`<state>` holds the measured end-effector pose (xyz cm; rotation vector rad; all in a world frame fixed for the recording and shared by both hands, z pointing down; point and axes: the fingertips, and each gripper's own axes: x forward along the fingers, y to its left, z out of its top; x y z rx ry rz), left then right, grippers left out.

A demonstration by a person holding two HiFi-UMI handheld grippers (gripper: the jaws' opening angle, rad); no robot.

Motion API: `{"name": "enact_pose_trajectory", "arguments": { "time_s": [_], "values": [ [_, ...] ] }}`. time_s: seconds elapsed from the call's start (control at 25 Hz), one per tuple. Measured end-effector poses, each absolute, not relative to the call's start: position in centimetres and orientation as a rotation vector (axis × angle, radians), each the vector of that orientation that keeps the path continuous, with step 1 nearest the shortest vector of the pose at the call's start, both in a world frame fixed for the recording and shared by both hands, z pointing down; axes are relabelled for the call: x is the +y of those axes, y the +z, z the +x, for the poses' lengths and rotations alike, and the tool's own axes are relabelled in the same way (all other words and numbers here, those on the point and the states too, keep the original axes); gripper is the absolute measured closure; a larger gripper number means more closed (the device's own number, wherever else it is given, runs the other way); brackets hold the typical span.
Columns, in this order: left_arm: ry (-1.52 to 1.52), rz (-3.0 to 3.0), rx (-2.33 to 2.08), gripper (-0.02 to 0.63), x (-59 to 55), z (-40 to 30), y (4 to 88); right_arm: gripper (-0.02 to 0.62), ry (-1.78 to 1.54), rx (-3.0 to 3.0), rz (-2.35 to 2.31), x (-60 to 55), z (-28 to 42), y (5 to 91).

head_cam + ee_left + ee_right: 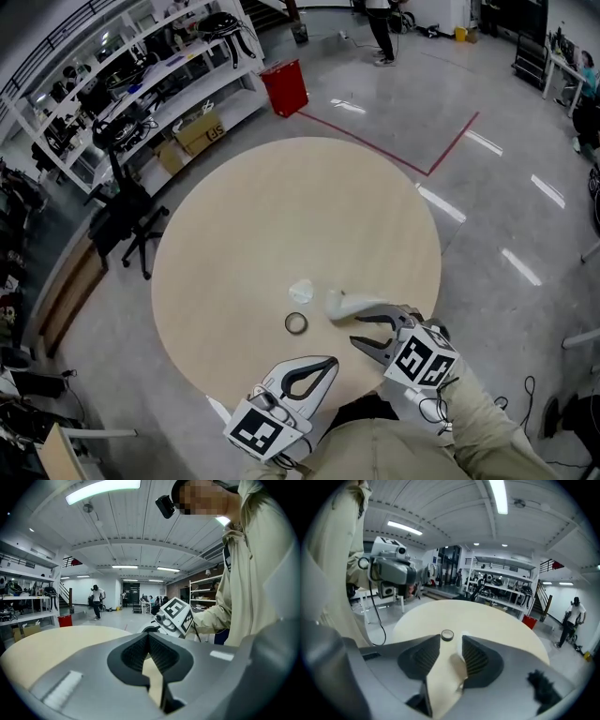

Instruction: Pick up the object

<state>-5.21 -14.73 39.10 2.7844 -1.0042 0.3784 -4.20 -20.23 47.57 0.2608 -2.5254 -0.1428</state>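
While the right gripper (pixel 358 330) stands with jaws parted and pressing nothing, the white curved object (pixel 339 304) lying on the table (pixel 281 206) at its tips may skid toward the ring (pixel 296 323) if they close off-centre; the left gripper (pixel 332 361) is closed, empty.
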Motion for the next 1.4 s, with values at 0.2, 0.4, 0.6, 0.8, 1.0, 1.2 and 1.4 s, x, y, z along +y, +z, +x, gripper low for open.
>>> {"name": "enact_pose_trajectory", "arguments": {
  "time_s": [0.2, 0.4, 0.6, 0.8, 1.0, 1.2, 1.4],
  "values": [
    [0.372, 2.767, -1.02, 0.601, -15.8, -6.9, 39.3, 0.286, -0.218, -2.326, 0.293, -23.2, -5.6, 52.0],
    [0.373, 2.758, -1.014, 0.601, -16.5, -8.0, 39.3, 0.258, -0.312, -2.055, 0.296, -26.1, -5.7, 56.4],
    [0.384, 2.744, -1.003, 0.601, -17.1, -8.6, 40.5, 0.258, -0.348, -1.919, 0.288, -28.0, -6.4, 59.5],
    [0.397, 2.758, -0.986, 0.601, -18.0, -8.6, 41.6, 0.261, -0.391, -1.821, 0.222, -28.5, -6.2, 61.6],
    [0.427, 2.736, -0.987, 0.601, -19.0, -9.3, 43.2, 0.446, -0.416, -1.829, 0.297, -29.6, -6.5, 61.6],
    [0.456, 2.747, -0.984, 0.601, -20.3, -9.3, 45.9, 0.448, -0.383, -1.84, 0.326, -30.1, -6.4, 61.8],
    [0.5, 2.717, -0.962, 0.601, -21.3, -9.4, 47.1, 0.448, -0.382, -1.841, 0.339, -30.6, -6.4, 61.2]
  ]
}}
